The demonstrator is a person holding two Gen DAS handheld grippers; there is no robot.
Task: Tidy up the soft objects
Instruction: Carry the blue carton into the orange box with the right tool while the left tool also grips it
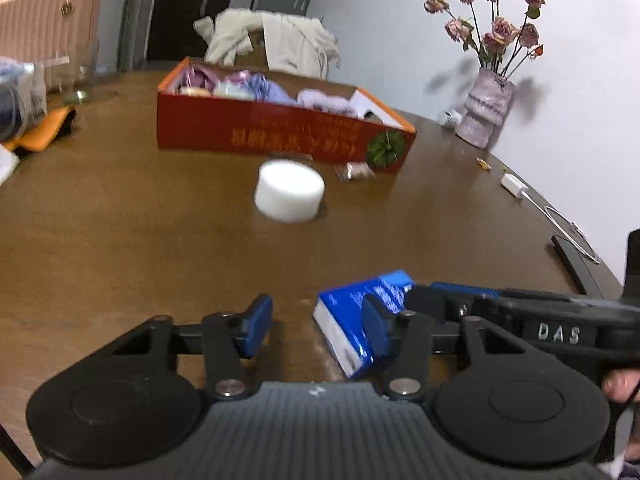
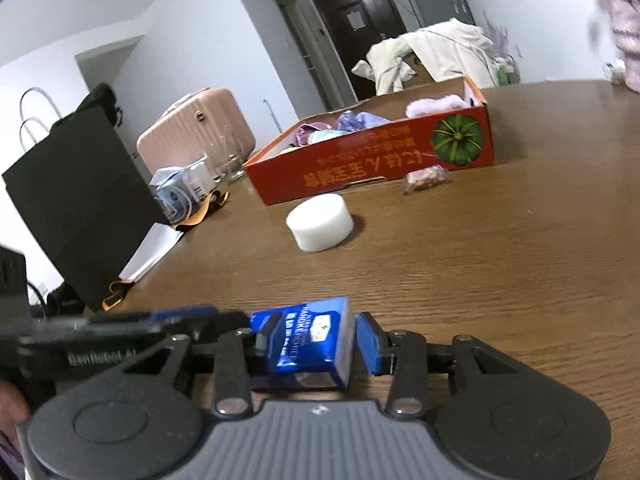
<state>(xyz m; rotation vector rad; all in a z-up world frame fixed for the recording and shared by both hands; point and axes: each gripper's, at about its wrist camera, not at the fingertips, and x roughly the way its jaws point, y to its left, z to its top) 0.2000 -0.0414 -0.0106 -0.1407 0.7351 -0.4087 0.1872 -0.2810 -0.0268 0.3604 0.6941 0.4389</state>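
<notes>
Dim, cool indoor light; the vase point(image 1: 483, 114) throws soft shadows on the wall behind it. Motion blur smears both fisheye views, whose edges bend strongly.

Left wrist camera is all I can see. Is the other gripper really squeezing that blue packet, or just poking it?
Observer: Squeezing, it looks like. In the right wrist view the right gripper has one pad against each side of the blue tissue pack.
Operator: Is anything hiding off to the side where I can't see?
Observer: Yes, a black paper bag with looped handles stands at the left edge of the wooden table.
</notes>
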